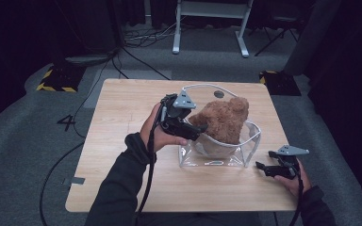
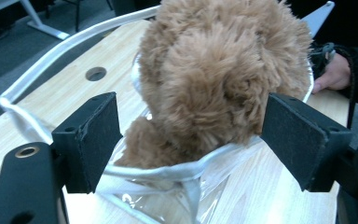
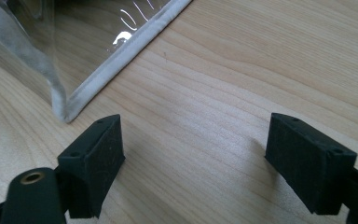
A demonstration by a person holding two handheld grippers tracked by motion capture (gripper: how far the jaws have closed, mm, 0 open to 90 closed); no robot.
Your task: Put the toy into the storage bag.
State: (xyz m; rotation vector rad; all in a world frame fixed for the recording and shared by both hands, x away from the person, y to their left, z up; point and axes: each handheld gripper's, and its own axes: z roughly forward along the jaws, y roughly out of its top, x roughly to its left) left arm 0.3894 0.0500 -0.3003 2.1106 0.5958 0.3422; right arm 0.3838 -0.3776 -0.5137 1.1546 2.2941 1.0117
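A brown plush toy sits partly inside a clear plastic bag near the middle of the wooden counter, its fluffy upper half standing well above the bag's white-trimmed rim. The left tool hovers at the bag's left side with its jaws wide apart; in the left gripper view the toy fills the gap between them, and the pads seem not to press on the fur, though the pile makes that hard to judge. The right tool rests near the bag's right corner, jaws apart over bare wood. The toy looks light, soft and squashy, so a firm pinch on its body should hold. The bag looks thin, floppy and slick, best taken by its stitched rim.
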